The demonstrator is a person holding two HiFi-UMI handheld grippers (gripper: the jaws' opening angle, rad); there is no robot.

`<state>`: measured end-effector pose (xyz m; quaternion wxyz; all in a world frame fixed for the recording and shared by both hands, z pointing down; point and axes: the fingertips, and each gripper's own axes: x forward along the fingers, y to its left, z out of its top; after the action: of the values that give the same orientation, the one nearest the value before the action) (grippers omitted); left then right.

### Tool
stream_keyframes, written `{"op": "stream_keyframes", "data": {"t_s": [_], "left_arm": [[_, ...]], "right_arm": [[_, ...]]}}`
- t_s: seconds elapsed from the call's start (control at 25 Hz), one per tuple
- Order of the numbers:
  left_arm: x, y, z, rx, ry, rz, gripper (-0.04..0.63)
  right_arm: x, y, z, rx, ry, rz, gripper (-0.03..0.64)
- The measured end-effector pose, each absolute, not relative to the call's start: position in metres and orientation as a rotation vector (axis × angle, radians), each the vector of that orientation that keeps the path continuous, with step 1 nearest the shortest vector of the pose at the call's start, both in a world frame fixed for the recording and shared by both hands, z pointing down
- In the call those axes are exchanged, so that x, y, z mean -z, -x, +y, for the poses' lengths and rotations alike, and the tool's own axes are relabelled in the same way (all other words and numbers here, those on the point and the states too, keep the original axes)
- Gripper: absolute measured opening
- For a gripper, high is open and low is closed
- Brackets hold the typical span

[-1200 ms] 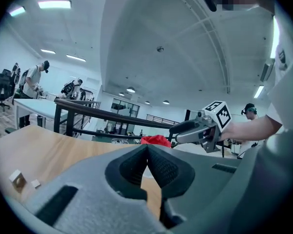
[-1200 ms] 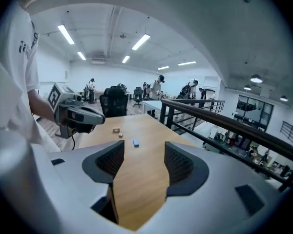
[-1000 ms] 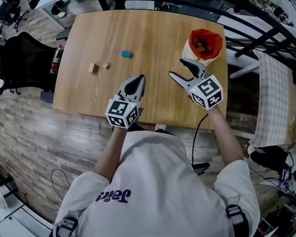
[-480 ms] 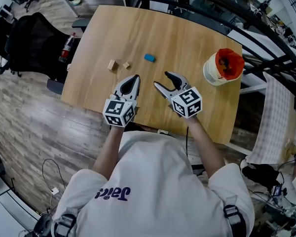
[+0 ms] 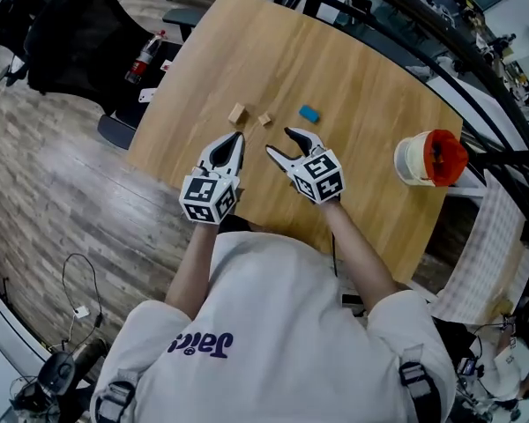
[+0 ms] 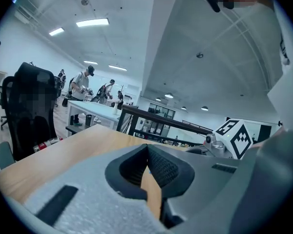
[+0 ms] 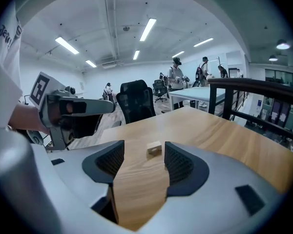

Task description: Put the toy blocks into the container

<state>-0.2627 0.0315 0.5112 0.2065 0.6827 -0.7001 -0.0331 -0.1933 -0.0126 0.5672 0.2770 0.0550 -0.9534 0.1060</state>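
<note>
Three blocks lie on the wooden table (image 5: 361, 77): a tan block (image 5: 237, 113), a smaller tan block (image 5: 265, 120) and a blue block (image 5: 309, 113). The container, a white bucket with a red lining (image 5: 430, 158), stands near the table's right edge with blocks inside. My right gripper (image 5: 283, 143) is open and empty, just short of the small tan block (image 7: 154, 148), which shows ahead between its open jaws (image 7: 144, 151). My left gripper (image 5: 234, 141) is shut and empty, close below the larger tan block. In the left gripper view its pads (image 6: 147, 150) meet at the tips.
A black office chair (image 5: 79, 33) and a red fire extinguisher (image 5: 146, 53) stand off the table's left side. Dark metal railing (image 5: 502, 104) runs past the right edge behind the bucket. People stand at far tables (image 6: 83, 89) in the background.
My right gripper has moved left from beside the bucket to the blocks, still open. The left gripper has stayed shut near the front of the table.
</note>
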Motion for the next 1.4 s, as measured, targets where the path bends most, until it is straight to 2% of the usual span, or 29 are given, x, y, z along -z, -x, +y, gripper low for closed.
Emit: {"op": "stream_keyframes", "data": {"t_s": [0.8, 1.2, 1.4], "left_arm": [[-0.586, 0.367, 0.022, 0.085, -1.667, -1.958, 0.008], [-0.602, 0.383, 0.017, 0.081, -1.641, -1.934, 0.008], [-0.608, 0.383, 0.012, 0.074, -1.652, -1.928, 0.008]], "right_arm": [[-0.708, 0.322, -0.038, -0.077, 0.082, -2.245, 0.278], [-0.728, 0.337, -0.037, -0.084, 0.061, -2.18, 0.284], [-0.731, 0.339, -0.04, -0.055, 0.057, -2.191, 0.262]]}}
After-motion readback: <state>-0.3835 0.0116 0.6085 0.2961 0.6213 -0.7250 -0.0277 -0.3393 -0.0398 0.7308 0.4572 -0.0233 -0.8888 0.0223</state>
